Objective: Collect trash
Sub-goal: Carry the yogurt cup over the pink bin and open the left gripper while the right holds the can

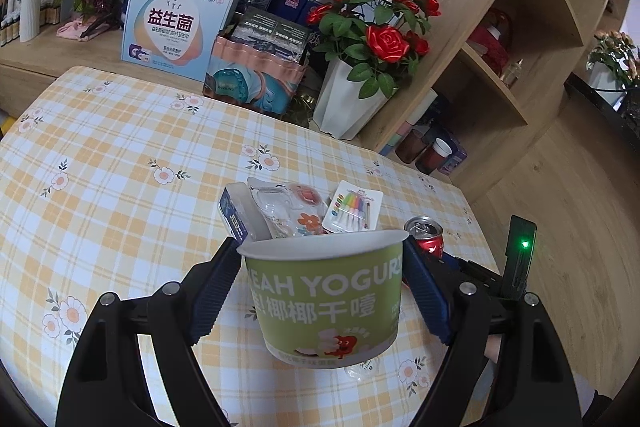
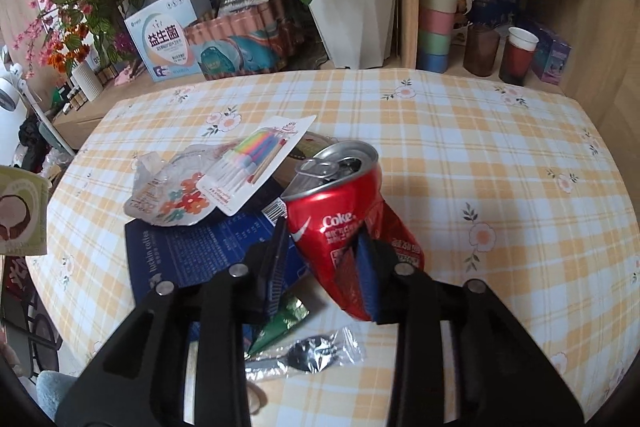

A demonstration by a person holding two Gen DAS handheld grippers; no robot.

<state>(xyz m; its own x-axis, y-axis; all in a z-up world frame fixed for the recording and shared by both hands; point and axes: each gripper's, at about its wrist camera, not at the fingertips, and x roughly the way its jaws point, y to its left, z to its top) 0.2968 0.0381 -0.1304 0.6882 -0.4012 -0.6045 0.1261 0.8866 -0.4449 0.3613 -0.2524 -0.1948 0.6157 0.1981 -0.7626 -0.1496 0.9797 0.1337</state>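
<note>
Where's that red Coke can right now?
The crushed Coke can is pinched in the right gripper, tilted above the checked tablecloth, just right of the candle pack. In the left wrist view it peeks out behind the yogurt cup.

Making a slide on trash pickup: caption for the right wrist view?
Right gripper clamps a dented red Coke can above a checked tablecloth strewn with wrappers.

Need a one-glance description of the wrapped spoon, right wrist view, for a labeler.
Start at the checked tablecloth, then go to its near edge, below the crushed Coke can held in the right gripper. The spoon lies flat there beside a green foil wrapper; it is the only item sealed in clear crinkled plastic.
</note>
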